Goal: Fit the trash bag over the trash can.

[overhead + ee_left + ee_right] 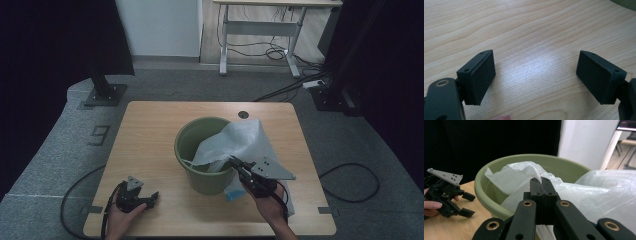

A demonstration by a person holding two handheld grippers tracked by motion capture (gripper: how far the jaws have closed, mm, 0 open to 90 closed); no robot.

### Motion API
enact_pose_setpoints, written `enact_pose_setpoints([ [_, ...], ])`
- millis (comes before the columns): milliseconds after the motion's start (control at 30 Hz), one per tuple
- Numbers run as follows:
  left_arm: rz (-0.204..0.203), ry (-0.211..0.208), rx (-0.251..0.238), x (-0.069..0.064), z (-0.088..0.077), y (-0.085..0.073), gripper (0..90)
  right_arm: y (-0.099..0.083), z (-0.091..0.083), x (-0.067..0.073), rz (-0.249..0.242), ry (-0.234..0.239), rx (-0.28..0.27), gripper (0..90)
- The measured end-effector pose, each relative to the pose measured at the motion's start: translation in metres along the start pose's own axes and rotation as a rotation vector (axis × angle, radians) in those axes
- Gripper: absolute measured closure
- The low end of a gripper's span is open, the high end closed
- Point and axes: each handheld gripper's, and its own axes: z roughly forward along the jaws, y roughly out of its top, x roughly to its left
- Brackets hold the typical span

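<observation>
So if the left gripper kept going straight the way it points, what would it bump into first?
Probably the green bucket. The left gripper rests open on the table, jaws pointing right along bare wood toward the bucket's base. Its own view shows a green edge far ahead, but depth is hard to judge.

Both grippers are showing black bodies, the left gripper (150,198) and right gripper (233,161) each carrying a grey three-cornered plate on top with small dark holes in it. A black cable (75,192) is trailing from the left gripper, while the left gripper's pads (480,77) are looking like thick rectangular black blocks with small screw holes along their edges. The right gripper's linkage arms (524,218) are showing brass-coloured rivets at the pivots; both forearms are appearing bare, without sleeves.
</observation>
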Motion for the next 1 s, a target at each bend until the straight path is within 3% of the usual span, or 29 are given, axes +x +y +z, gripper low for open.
enact_pose_setpoints([
  [100,0.0,-0.001,0.0,0.0,0.0,0.0,15.2,-0.003,0.004,0.0,0.02,0.019,0.011,86.6],
  [200,0.001,-0.005,0.002,0.0,0.0,0.0,14.9,-0.007,0.004,0.004,0.026,0.026,0.014,62.3],
  [233,0.001,-0.005,0.002,0.0,0.0,0.0,14.9,-0.007,0.004,0.004,0.026,0.026,0.014,62.3],
  [267,0.0,-0.005,0.001,0.0,0.0,0.0,14.9,-0.006,-0.005,0.008,0.008,0.011,-0.027,52.0],
  [333,0.001,-0.005,0.002,0.0,0.0,0.0,15.0,-0.006,-0.011,0.01,0.011,0.002,-0.053,47.9],
  [367,0.0,-0.004,0.001,0.0,0.0,0.0,15.0,-0.005,-0.024,0.012,0.022,-0.031,-0.09,40.5],
  [567,0.001,-0.005,0.002,0.0,0.0,0.0,14.9,-0.024,-0.049,0.007,0.053,-0.091,-0.083,33.2],
  [600,0.001,-0.005,0.002,0.0,0.0,0.0,14.9,-0.024,-0.049,0.007,0.053,-0.091,-0.083,33.2],
  [633,0.001,-0.005,0.002,0.0,0.0,0.0,14.9,-0.036,-0.049,0.003,0.046,-0.119,-0.051,31.6],
  [733,0.002,-0.004,0.002,0.0,0.0,0.0,15.0,-0.049,-0.047,-0.002,0.076,-0.128,-0.023,30.3],
  [767,0.002,-0.004,0.002,0.0,0.0,0.0,15.0,-0.061,-0.042,-0.006,0.095,-0.155,0.003,28.7],
  [1000,0.007,-0.008,0.003,0.0,0.0,0.0,14.8,-0.083,-0.031,-0.015,0.118,-0.209,0.034,23.3],
])
